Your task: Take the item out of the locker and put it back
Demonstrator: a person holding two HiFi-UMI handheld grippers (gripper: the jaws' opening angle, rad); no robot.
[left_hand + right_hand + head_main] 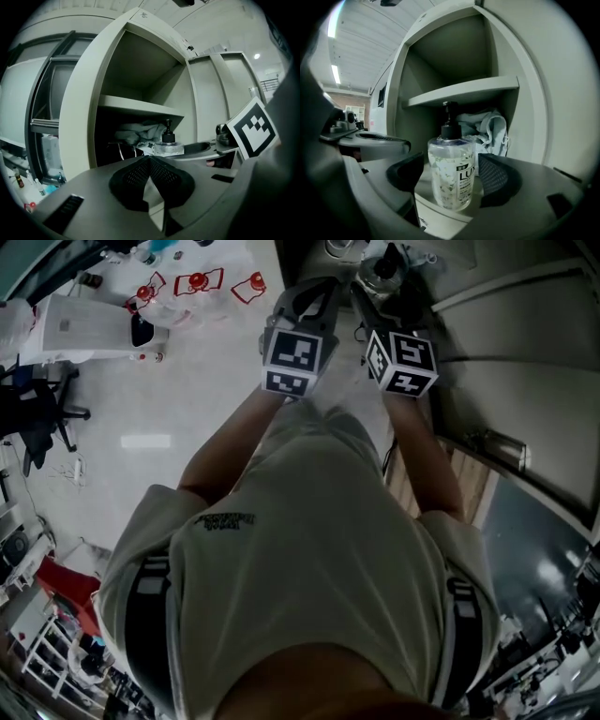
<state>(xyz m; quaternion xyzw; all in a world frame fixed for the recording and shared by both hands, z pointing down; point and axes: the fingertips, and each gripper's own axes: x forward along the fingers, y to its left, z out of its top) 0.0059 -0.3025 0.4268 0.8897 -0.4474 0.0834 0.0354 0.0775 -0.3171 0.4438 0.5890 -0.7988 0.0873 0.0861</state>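
Note:
A clear pump bottle [451,173] with a black pump and a LUX label stands upright on the front lip of the locker's lower compartment [440,213]. My right gripper [449,177] is open, with one pad on each side of the bottle and a thin gap at both. In the left gripper view the same bottle [168,146] shows inside the open locker [140,105], with the right gripper's marker cube [253,126] beside it. My left gripper [150,159] is shut with nothing in it, held in front of the locker. Both grippers, left [300,315] and right [375,296], reach forward in the head view.
A crumpled pale cloth [487,129] lies behind the bottle under the shelf [464,91]. Locker doors [525,381] stand to the right. Behind me on the floor are a white cabinet [84,329], red-and-white items [197,282] and a black chair [37,418].

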